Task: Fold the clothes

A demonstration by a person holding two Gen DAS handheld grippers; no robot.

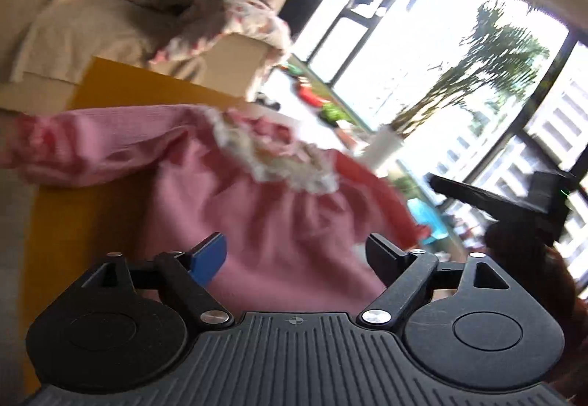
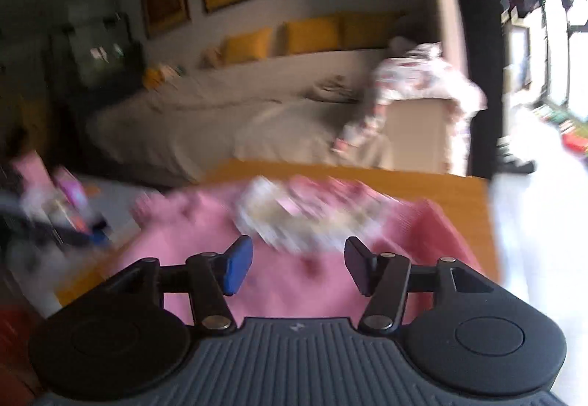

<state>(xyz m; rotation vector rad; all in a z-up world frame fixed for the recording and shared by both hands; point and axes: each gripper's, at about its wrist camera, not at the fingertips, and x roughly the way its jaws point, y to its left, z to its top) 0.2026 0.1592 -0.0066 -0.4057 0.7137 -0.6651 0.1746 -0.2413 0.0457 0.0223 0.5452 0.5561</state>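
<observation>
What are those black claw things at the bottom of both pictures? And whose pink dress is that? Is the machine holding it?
Those black claws are grippers, simple pinching tools with two fingers each. No robot here: a person holds one in each hand, and a small camera on each gripper looks forward along its fingers. One picture comes from the left gripper, the other from the right gripper. That is why you see claws at the bottom of both.

The pink dress, with a frilly white collar, lies spread on a yellow table. I cannot tell whose it is. Nobody is holding it: both grippers are open, with the dress showing between their fingers. Both pictures are blurry.

Behind the table is a beige sofa, and a flowery garment hangs over a box.
</observation>
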